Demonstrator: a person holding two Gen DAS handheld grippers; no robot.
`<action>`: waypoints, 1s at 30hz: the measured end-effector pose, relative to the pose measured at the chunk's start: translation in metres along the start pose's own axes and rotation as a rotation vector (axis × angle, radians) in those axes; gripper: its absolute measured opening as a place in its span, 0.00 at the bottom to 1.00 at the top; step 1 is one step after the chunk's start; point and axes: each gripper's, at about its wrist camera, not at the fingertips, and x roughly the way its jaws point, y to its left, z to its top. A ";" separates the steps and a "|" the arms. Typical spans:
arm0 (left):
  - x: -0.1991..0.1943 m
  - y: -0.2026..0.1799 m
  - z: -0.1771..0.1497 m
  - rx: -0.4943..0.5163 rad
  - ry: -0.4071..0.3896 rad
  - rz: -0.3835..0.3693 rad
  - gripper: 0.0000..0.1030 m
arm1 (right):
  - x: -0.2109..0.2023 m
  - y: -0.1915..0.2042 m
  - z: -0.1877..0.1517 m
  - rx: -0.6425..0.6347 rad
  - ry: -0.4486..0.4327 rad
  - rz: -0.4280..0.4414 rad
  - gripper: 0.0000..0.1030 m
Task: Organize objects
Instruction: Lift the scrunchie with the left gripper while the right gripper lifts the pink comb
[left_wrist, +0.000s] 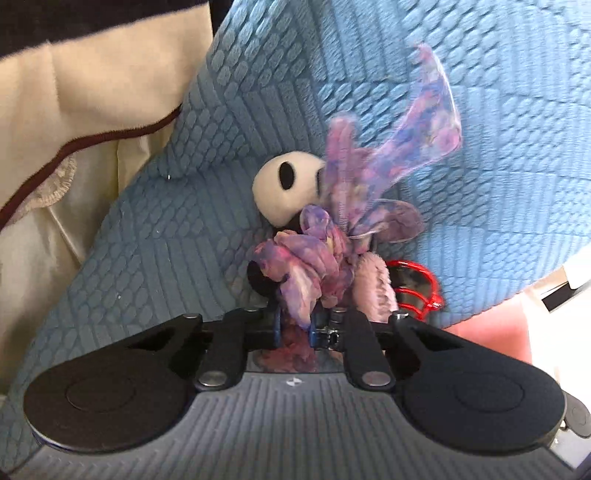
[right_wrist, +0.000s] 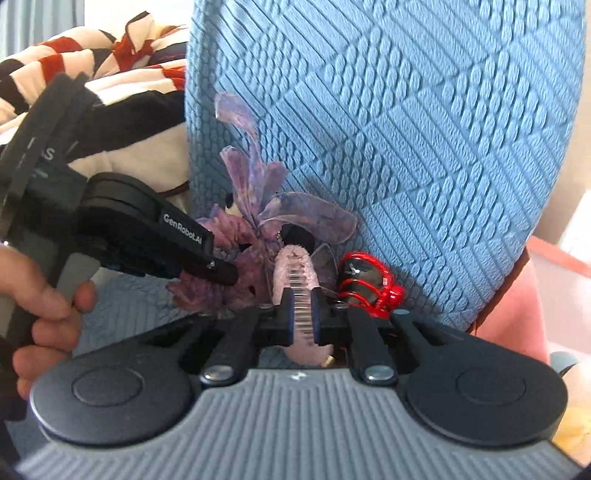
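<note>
While the left tongs clamp purple scrunchie, the right tongs pinch pink fuzzy clip.

a purple-pink tie-dye scrunchie with sheer ribbon tails lies bunched against a cream plush head on the blue quilted cushion; beside it a fuzzy pale-pink clip, then a red wire-wrapped dark piece.
</note>
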 end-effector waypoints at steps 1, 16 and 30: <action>-0.005 -0.002 -0.002 0.003 -0.008 -0.007 0.15 | -0.002 0.000 0.000 0.004 -0.001 -0.003 0.08; -0.057 0.005 -0.024 -0.014 -0.028 -0.029 0.14 | -0.006 0.025 -0.004 -0.059 0.060 -0.027 0.28; -0.048 0.023 -0.019 -0.065 0.031 0.023 0.14 | 0.031 0.019 -0.003 -0.133 0.101 -0.048 0.59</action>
